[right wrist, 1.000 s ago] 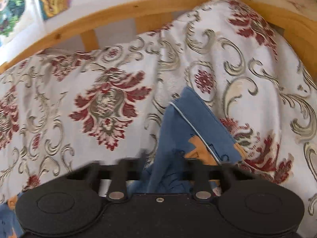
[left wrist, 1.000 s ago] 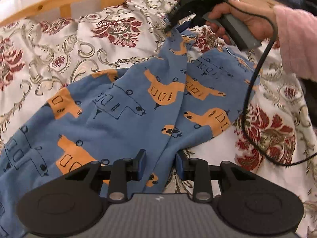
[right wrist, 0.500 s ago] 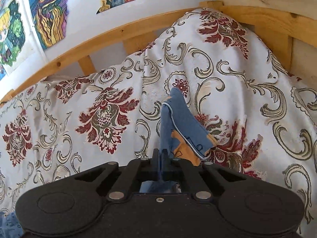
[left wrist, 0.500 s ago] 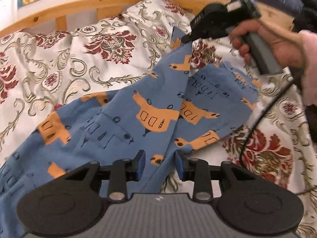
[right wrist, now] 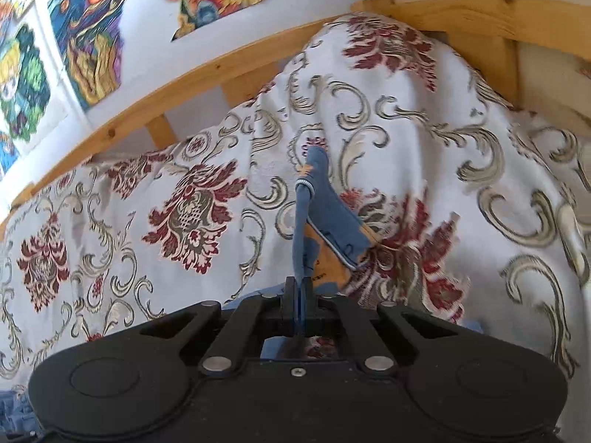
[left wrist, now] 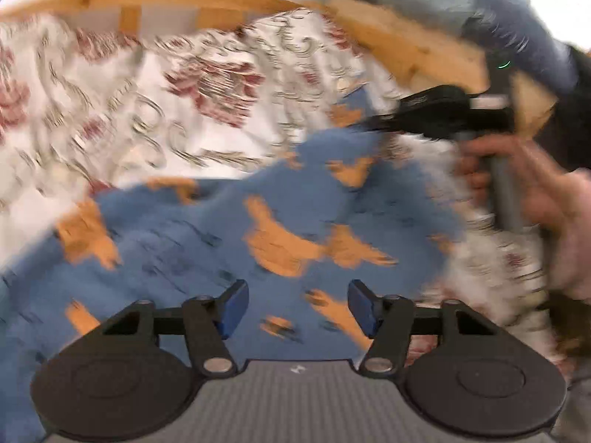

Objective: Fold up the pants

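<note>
Blue pants (left wrist: 207, 236) with orange prints lie spread over a floral bedspread (left wrist: 207, 74) in the blurred left wrist view. My left gripper (left wrist: 295, 308) hangs open just above the cloth, nothing between its fingers. At the upper right a hand holds my right gripper (left wrist: 373, 122), which pinches a far corner of the pants. In the right wrist view my right gripper (right wrist: 300, 295) is shut on a blue edge of the pants (right wrist: 325, 214), which rises in a lifted fold with a white-piped hem.
A wooden bed rail (right wrist: 155, 88) runs behind the bedspread (right wrist: 443, 147), with a thicker wooden board (right wrist: 498, 18) at the right. Colourful pictures (right wrist: 88, 33) hang on the wall. Bundled grey-blue bedding (left wrist: 461, 3) lies beyond the frame.
My left gripper has opened wider and swung quickly over the pants. The right gripper stays shut on the edge and has lifted it higher, so the cloth stands up narrower.
</note>
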Available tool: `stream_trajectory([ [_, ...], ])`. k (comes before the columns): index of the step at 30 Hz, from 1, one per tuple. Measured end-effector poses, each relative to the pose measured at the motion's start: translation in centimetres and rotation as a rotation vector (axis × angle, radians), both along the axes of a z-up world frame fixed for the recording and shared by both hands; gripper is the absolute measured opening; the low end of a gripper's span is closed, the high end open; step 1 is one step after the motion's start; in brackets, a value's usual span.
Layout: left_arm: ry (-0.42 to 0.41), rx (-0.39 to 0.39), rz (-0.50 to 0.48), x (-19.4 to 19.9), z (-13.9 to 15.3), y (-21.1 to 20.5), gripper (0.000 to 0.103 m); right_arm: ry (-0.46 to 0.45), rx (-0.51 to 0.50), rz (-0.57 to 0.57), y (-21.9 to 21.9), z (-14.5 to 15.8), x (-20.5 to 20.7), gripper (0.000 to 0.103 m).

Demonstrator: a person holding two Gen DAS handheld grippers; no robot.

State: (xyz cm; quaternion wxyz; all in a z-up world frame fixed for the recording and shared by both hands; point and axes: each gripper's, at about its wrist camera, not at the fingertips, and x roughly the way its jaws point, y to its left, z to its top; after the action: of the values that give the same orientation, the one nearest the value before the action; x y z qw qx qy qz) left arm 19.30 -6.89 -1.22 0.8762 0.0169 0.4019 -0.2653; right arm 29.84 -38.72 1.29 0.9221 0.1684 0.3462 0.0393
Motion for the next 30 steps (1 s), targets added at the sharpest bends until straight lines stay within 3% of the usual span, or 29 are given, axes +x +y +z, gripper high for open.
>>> stream_trajectory([
  [2,-0.051,0.152,-0.050,-0.1,-0.7,-2.1,0.047,0.010,0.024,-0.018,-0.5,-0.4,0.0,0.000],
  [5,-0.104,0.320,-0.098,-1.0,-2.1,-4.7,0.024,0.019,0.041,-0.023,-0.9,-0.7,0.0,0.000],
  [8,-0.120,0.351,-0.096,-1.5,-2.8,-5.1,0.019,0.020,0.037,-0.012,-0.8,-0.7,0.0,0.000],
  [11,-0.138,0.399,-0.104,-1.8,-3.1,-5.6,0.002,0.017,0.041,-0.008,-0.9,-0.8,0.0,0.000],
  [19,-0.054,0.273,-0.046,-0.4,-2.1,-4.2,0.000,-0.030,0.054,0.013,-1.0,0.5,-0.1,0.000],
  [23,-0.052,0.211,-0.042,-0.5,-0.5,-3.4,0.000,-0.081,0.080,0.019,-1.3,2.4,-0.9,0.000],
  [27,-0.076,0.200,-0.112,-1.8,1.5,-3.0,0.000,-0.146,0.124,-0.004,-2.3,4.6,-4.5,0.000],
  [30,-0.071,0.223,-0.183,-2.9,2.1,-2.8,0.000,-0.156,0.162,-0.056,-3.2,4.6,-8.8,0.000],
])
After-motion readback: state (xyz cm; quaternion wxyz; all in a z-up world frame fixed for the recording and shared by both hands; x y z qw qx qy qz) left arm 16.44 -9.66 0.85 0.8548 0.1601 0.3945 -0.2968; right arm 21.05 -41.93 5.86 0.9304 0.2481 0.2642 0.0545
